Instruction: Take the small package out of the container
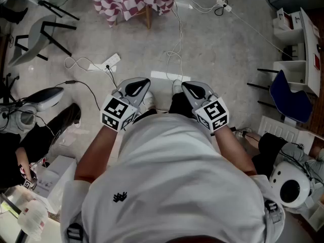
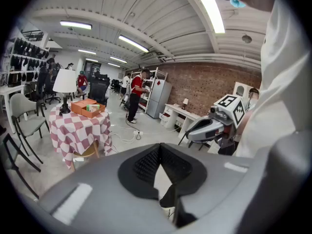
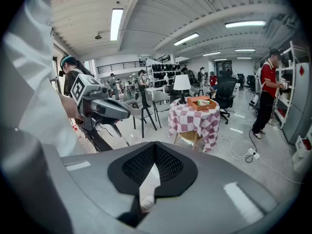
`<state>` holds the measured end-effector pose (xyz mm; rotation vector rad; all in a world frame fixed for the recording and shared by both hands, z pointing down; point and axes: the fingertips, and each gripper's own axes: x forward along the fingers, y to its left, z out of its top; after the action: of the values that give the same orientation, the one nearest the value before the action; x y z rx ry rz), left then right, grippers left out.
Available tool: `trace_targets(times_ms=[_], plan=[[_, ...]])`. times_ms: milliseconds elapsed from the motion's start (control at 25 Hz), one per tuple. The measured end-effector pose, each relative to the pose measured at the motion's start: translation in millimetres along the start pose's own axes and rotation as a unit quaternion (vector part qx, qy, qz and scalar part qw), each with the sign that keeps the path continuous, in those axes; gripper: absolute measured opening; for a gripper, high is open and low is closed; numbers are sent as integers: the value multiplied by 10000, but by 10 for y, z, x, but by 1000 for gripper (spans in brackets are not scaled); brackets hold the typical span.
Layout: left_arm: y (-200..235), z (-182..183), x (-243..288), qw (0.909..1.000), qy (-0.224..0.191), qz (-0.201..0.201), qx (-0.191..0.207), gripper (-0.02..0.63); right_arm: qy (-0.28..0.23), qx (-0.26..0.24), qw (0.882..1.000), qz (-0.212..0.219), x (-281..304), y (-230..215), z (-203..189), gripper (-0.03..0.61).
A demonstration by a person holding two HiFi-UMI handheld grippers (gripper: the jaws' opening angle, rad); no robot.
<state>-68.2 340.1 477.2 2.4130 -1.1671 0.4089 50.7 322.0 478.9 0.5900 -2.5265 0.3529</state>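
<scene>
An orange open container (image 2: 87, 107) stands on a red-and-white checked table (image 2: 80, 128), far across the room from me. Something small and green, likely the package (image 2: 93, 109), shows inside it. The right gripper view has the same container (image 3: 203, 103) on that table (image 3: 194, 120), beside a white lamp (image 3: 182, 83). In the head view both grippers are held close to my chest: the left gripper (image 1: 142, 83) and the right gripper (image 1: 188, 85) are both shut with nothing between the jaws. Only the near edge of the table (image 1: 132, 1) shows there.
Cables and a power strip (image 1: 111, 61) lie on the floor between me and the table. Grey chairs (image 1: 38, 32) stand at the left, a blue chair (image 1: 289, 97) and white shelves (image 1: 296, 39) at the right. A person in red (image 3: 267, 94) stands by shelving.
</scene>
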Motion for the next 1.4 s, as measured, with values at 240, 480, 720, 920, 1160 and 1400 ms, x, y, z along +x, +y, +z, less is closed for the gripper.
trace_targets(times_ms=[240, 480, 720, 920, 1160, 1400], plan=[[-55, 203, 268, 9999, -116, -59, -23, 55, -56, 118, 9999, -41, -13, -235, 98, 0], [136, 420, 633, 9999, -40, 160, 8, 55, -140, 7, 9994, 310, 196, -674, 298, 0], [413, 890, 1190, 9990, 50, 427, 116, 57, -218, -202, 9975, 640, 390, -1345, 570, 3], [618, 1270, 1645, 9981, 14, 604, 116, 58, -238, -256, 9956, 865, 511, -1872, 695, 21], [891, 1542, 2038, 9970, 113, 758, 78, 58, -229, -145, 9952, 942, 596, -2456, 770, 20], [1205, 1732, 2262, 9971, 69, 760, 40, 58, -237, 15, 9967, 772, 742, -2794, 860, 20]])
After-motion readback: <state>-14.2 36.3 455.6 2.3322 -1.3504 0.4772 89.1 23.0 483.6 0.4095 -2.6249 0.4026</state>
